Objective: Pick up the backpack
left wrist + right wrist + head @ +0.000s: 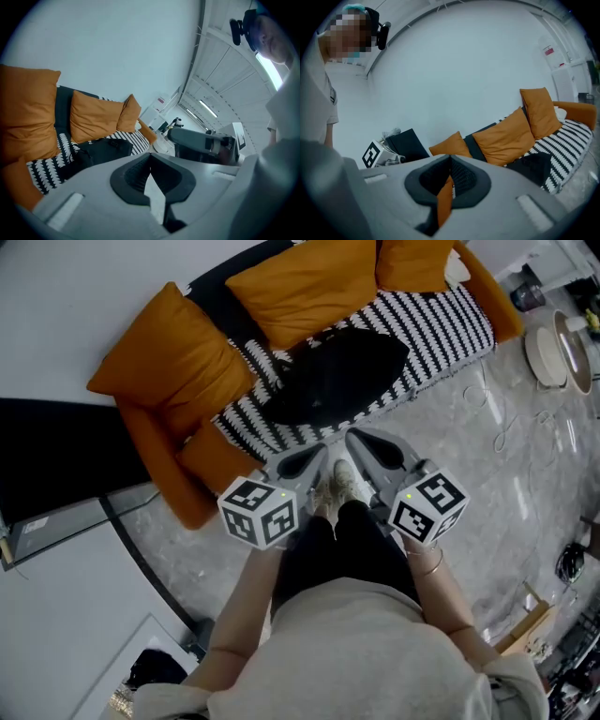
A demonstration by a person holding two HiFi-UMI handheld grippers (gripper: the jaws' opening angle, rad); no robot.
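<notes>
A black backpack (337, 376) lies flat on the black-and-white striped seat of the sofa (441, 324), between orange cushions. It also shows in the left gripper view, where the backpack (98, 152) sits left of the jaws, and in the right gripper view, where the backpack (534, 168) sits right of them. My left gripper (319, 454) and right gripper (354, 439) hang side by side in front of the sofa's edge, short of the backpack, tips pointing at it. Both have their jaws together with nothing between them. The left gripper (150, 154) and right gripper (450, 158) touch nothing.
Orange cushions (173, 357) line the sofa's back and left arm. A black cabinet (47, 456) stands at the left. Round white dishes (546, 357) and loose cables (511, 423) lie on the marble floor at right. A cardboard box (530, 629) sits lower right.
</notes>
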